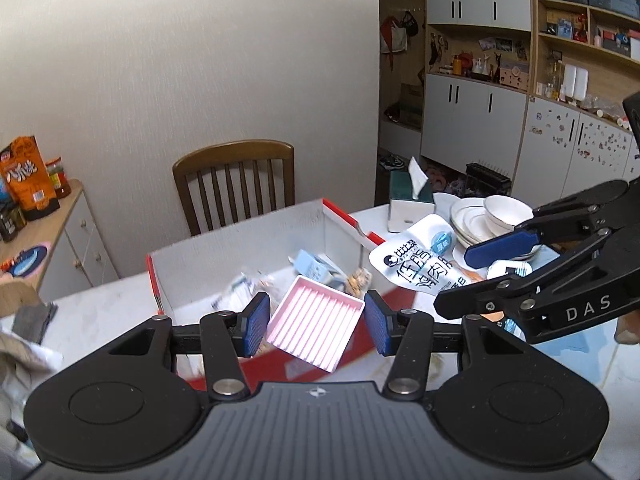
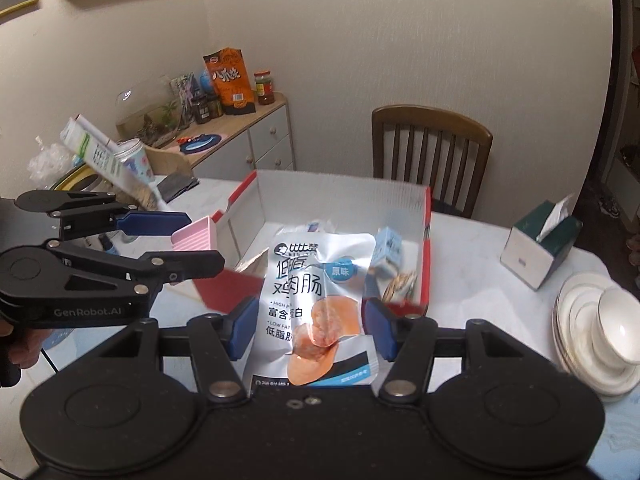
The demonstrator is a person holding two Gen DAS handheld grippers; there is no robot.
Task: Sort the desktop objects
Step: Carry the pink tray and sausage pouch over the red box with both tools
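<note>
My left gripper [image 1: 316, 324] is shut on a pink ribbed tray [image 1: 316, 326] and holds it tilted over the near edge of the red-and-white cardboard box [image 1: 240, 240]. My right gripper [image 2: 310, 326] is shut on a silver chicken-sausage packet [image 2: 316, 300], held over the box's [image 2: 340, 196] near side. The box holds a small blue carton [image 1: 312, 266], a snack bag and other packets. In the right wrist view the left gripper [image 2: 200, 242] shows at left with the pink tray [image 2: 194, 236]. In the left wrist view the right gripper [image 1: 476, 276] shows at right with the packet [image 1: 416, 264].
A stack of white plates with a bowl [image 2: 600, 332] sits on the table at right. A green tissue box [image 2: 538, 248] stands behind it. A wooden chair [image 2: 430, 152] is behind the box. A side cabinet [image 2: 240, 136] with snack bags and jars stands at left.
</note>
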